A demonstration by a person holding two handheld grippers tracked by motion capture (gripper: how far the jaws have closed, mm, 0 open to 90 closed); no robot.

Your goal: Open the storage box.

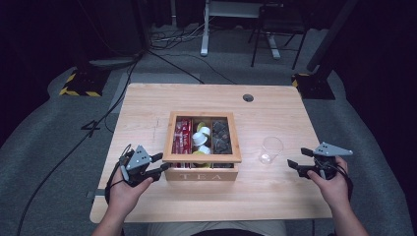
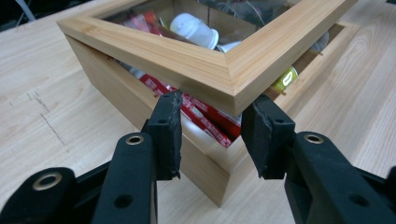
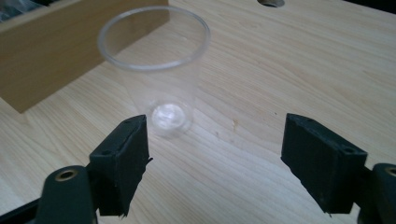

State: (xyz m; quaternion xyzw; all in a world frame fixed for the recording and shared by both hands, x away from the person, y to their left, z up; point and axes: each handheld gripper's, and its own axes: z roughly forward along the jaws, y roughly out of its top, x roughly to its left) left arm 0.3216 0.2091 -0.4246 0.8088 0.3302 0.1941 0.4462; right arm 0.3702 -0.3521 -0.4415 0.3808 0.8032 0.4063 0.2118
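A wooden tea box (image 1: 201,175) marked TEA stands mid-table. Its glass-paned lid (image 1: 201,158) is lifted a little at the front left corner. Inside lie red packets (image 1: 183,135), white pods (image 1: 202,135) and dark items (image 1: 221,137). My left gripper (image 1: 160,163) is open at that corner. In the left gripper view its fingertips (image 2: 170,98) touch the lower edge of the lid (image 2: 210,60), one on each side of the corner, and red packets (image 2: 205,114) show in the gap. My right gripper (image 1: 298,157) is open, just short of an upright clear plastic cup (image 1: 271,150).
The cup (image 3: 159,93) stands slightly left of the middle between the right gripper's (image 3: 215,121) jaws, with the box's side wall (image 3: 56,56) beyond it. A cable hole (image 1: 248,98) lies at the table's far edge. Cables, a desk frame and a chair stand on the floor behind.
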